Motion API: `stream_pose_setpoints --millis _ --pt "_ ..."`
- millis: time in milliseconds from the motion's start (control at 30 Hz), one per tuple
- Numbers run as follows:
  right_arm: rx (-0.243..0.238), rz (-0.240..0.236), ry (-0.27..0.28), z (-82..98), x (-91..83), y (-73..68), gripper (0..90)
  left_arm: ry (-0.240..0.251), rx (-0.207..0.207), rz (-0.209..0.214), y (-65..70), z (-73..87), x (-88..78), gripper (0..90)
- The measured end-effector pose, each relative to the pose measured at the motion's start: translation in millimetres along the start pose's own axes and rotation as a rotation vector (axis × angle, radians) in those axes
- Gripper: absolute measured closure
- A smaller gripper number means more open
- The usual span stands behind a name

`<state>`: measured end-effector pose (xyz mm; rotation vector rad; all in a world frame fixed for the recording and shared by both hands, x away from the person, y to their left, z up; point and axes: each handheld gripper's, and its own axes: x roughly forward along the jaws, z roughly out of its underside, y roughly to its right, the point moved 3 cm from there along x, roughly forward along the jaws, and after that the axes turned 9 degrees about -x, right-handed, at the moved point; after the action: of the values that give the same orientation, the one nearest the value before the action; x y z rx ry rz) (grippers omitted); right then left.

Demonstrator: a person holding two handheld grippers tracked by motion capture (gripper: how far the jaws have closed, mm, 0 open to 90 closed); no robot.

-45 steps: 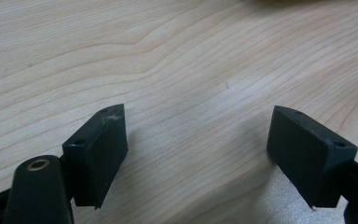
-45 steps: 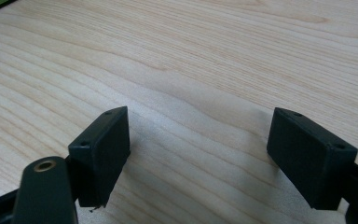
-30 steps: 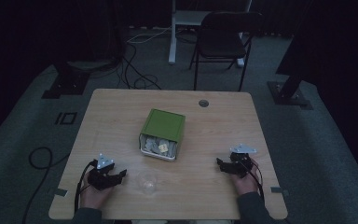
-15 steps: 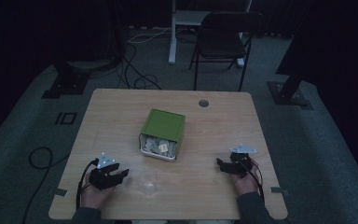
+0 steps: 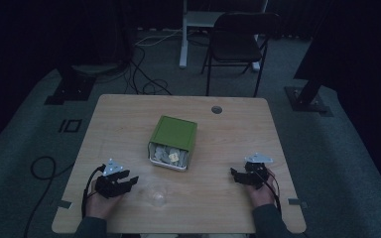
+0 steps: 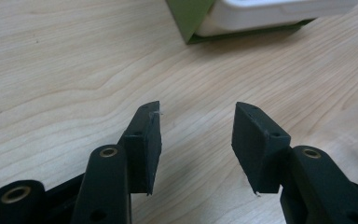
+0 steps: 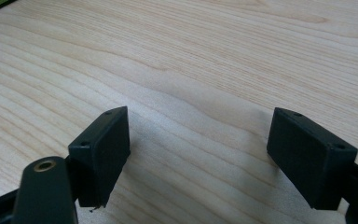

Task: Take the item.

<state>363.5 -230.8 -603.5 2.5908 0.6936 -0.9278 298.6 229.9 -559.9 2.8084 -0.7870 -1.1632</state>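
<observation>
1. Pale wooden table [image 5: 228, 129] under dim light, person's forearms coming in from the near edge.
2. Left gripper [image 5: 129, 181] low over the near-left part of the table; in the left gripper view [image 6: 196, 140] jaws partly open, just been closing, bare wood between the pads, nothing gripped.
3. Right gripper [image 5: 236, 176] near the near-right edge, well apart from the left one; in the right gripper view [image 7: 196, 156] jaws standing wide, nothing between them but wood grain.
4. Green square box lying on its side with a white inner tray [image 5: 173, 141] at mid-table, between the two grippers and a little farther off, open mouth facing the near edge.
5. Pale, small pieces [image 5: 169, 155] packed in the tray's mouth; too small and dim to name.
6. Same green box with its white rim [image 6: 261, 14] at the far edge of the left gripper view, apart from the jaws.
7. Small clear, glassy-looking thing [image 5: 157, 195] lying on the wood just right of the left gripper, near the front edge; shape unclear.
8. Round dark grommet hole [image 5: 217, 109] at the table's far side.
9. Black folding chair [image 5: 238, 42] beyond the far edge, cables [image 5: 144, 79] across the grey floor to the far left.
</observation>
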Motion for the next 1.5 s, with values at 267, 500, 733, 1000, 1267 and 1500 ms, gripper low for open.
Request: stream_pose_setpoints --millis 267,500,733,1000,1267,1500 --pt "0.000 0.000 0.000 0.0 0.0 0.0 21.0 0.012 0.020 0.021 4.8 -11.5 -3.2 57.0" --pt "0.000 0.000 0.001 0.0 0.0 0.0 21.0 0.010 0.047 0.035 12.0 -20.2 -1.8 60.2" --pt "0.000 0.000 0.000 0.0 0.0 0.0 21.0 0.013 0.074 0.060 19.8 -28.3 -0.5 61.6" --pt "0.000 0.000 0.000 0.0 0.0 0.0 20.9 0.019 0.102 0.085 29.0 -39.1 5.4 65.2" --pt "0.001 0.000 0.000 0.0 0.0 0.0 20.9 0.015 0.111 0.112 34.5 -47.4 15.4 66.8" --pt "0.001 0.000 0.000 0.0 0.0 -0.1 21.0 0.007 0.102 0.126 34.8 -49.2 21.4 66.3"
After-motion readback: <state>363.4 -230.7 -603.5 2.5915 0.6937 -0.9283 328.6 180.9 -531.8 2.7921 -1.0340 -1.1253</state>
